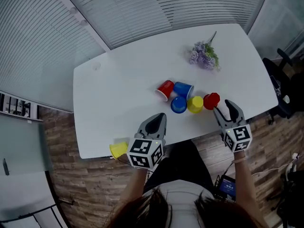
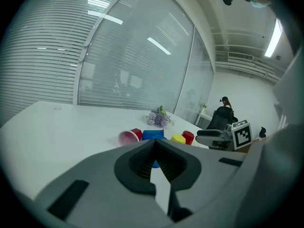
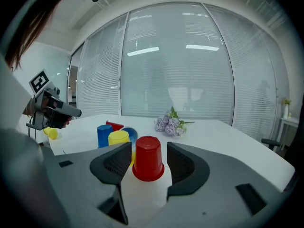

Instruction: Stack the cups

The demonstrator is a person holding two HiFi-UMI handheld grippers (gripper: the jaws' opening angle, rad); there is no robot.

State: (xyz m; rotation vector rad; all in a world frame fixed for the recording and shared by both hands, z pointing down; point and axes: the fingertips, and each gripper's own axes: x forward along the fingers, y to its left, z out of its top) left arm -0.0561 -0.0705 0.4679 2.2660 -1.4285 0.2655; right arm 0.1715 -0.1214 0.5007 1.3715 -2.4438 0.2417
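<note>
Right gripper [image 1: 224, 108] jaws apart, straddling inverted red cup [image 3: 148, 158], no contact.

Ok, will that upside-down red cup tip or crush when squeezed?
The red cup looks like thin plastic, so a hard squeeze may dent it. Rim-down on its wide mouth, it probably won't tip, though tapered sides could slip.

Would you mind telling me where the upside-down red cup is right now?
In the head view the red cup stands at the cluster's right end, beside a yellow cup, untouched between the open jaws of the right gripper.
</note>
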